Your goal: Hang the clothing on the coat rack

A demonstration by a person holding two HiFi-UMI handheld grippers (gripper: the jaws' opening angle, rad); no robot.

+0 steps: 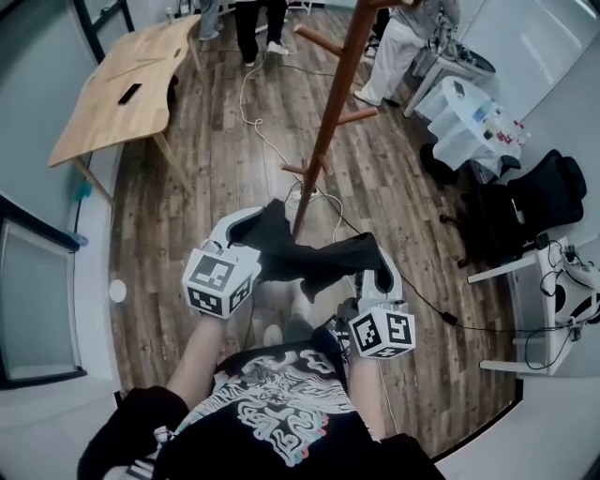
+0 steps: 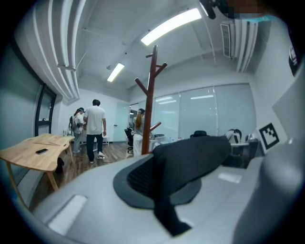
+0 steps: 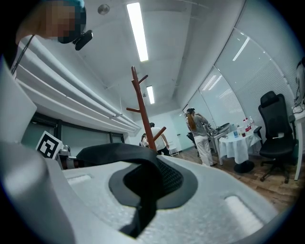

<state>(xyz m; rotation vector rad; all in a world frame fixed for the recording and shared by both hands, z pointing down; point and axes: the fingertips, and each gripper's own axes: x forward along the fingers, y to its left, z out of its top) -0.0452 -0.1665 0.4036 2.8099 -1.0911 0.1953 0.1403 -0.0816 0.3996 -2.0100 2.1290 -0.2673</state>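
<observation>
A black garment (image 1: 309, 255) hangs stretched between my two grippers at chest height. My left gripper (image 1: 246, 225) is shut on its left end, and the cloth (image 2: 190, 157) lies pinched across that gripper's dark pad. My right gripper (image 1: 380, 274) is shut on the other end, where the cloth (image 3: 136, 164) drapes over its pad. The brown wooden coat rack (image 1: 328, 122) stands just beyond the garment, its pole rising between both grippers. Its pegs show bare in the left gripper view (image 2: 150, 100) and in the right gripper view (image 3: 143, 112).
A light wooden table (image 1: 122, 89) stands far left. People (image 1: 258, 23) stand at the back. A white covered table (image 1: 469, 117), a black office chair (image 1: 534, 202) and a white desk (image 1: 553, 300) line the right side. Cables (image 1: 272, 141) run across the wood floor.
</observation>
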